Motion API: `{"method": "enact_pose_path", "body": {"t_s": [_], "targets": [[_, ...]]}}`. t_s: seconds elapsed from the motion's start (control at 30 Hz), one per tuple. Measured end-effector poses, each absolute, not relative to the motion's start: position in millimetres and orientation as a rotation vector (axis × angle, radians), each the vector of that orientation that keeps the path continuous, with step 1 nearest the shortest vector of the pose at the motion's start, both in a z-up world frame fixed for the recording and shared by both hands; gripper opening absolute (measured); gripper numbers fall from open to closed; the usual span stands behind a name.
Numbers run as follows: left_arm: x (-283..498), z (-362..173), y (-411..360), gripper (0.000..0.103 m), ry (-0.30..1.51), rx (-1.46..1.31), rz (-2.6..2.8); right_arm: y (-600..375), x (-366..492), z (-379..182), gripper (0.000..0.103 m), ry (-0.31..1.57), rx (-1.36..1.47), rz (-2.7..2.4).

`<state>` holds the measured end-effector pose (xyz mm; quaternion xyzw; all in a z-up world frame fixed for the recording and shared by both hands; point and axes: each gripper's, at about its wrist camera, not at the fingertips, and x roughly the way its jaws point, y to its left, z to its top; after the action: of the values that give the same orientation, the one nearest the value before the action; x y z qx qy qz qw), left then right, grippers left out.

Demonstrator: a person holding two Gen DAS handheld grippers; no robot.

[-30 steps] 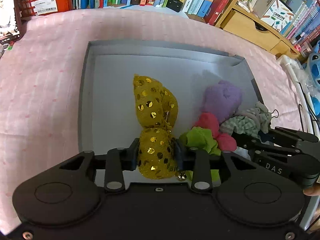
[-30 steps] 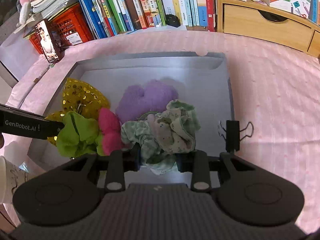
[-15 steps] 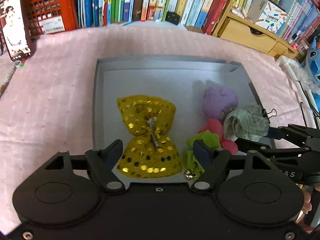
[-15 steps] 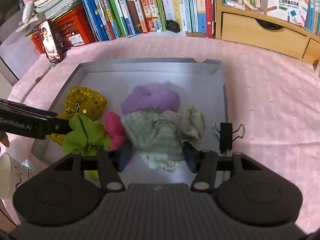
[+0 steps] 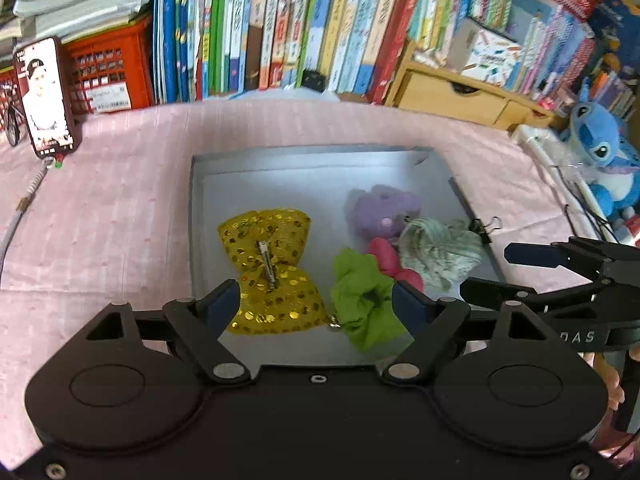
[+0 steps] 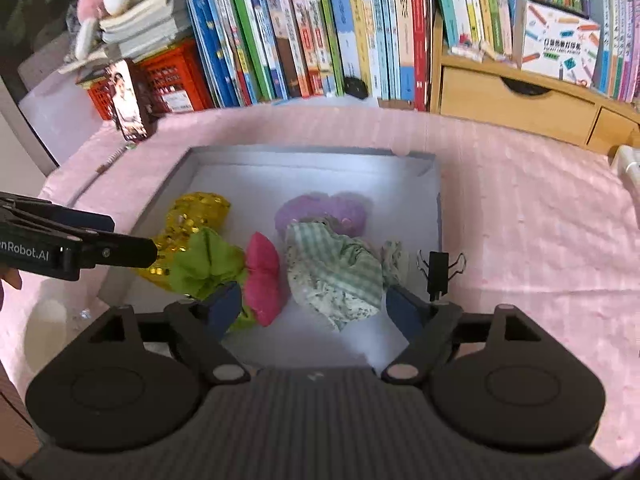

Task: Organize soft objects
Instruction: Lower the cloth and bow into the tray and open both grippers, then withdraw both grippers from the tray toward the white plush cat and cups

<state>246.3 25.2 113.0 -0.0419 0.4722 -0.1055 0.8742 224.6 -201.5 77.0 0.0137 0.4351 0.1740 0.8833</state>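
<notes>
Both jaws released, nothing held; gold sequin bow (image 5: 272, 268) looks light, floppy, probably slick, so pinch its cinched middle near the metal clip (image 5: 267, 264).

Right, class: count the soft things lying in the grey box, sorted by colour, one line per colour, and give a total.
Gold sequinned bow: 1
Green and pink scrunchie: 1
Purple fuzzy scrunchie: 1
Pale green checked scrunchie: 1
Total in the grey box: 4
</notes>
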Motion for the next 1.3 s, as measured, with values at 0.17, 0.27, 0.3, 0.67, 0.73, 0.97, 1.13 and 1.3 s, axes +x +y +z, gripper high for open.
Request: {"method": "enact_pose_path", "body": {"t_s": [0.17,0.27,0.3,0.67,0.73,0.97,1.13,1.3], "targets": [[220,124,24,0.083,0.918,-0.075,-0.244,-209,203,90,0.088,0.845,0.043,0.366],[202,128,23,0.084,0.878,-0.060,-0.258,-213,190,97,0.089,0.809,0.044,0.365],[197,130,23,0.084,0.865,-0.058,-0.263,-216,185,99,0.089,0.796,0.046,0.366],[130,133,32,0.088,0.701,-0.044,-0.300,-234,130,107,0.094,0.654,0.037,0.328],[122,132,34,0.088,0.690,-0.039,-0.302,-238,121,106,0.094,0.639,0.035,0.318],[92,126,41,0.089,0.628,-0.039,-0.303,-248,92,102,0.100,0.555,0.007,0.285],[75,118,44,0.089,0.606,-0.045,-0.298,-253,76,95,0.101,0.514,0.003,0.272],[61,112,49,0.089,0.582,-0.039,-0.272,-259,63,87,0.103,0.479,0.007,0.252]]}}
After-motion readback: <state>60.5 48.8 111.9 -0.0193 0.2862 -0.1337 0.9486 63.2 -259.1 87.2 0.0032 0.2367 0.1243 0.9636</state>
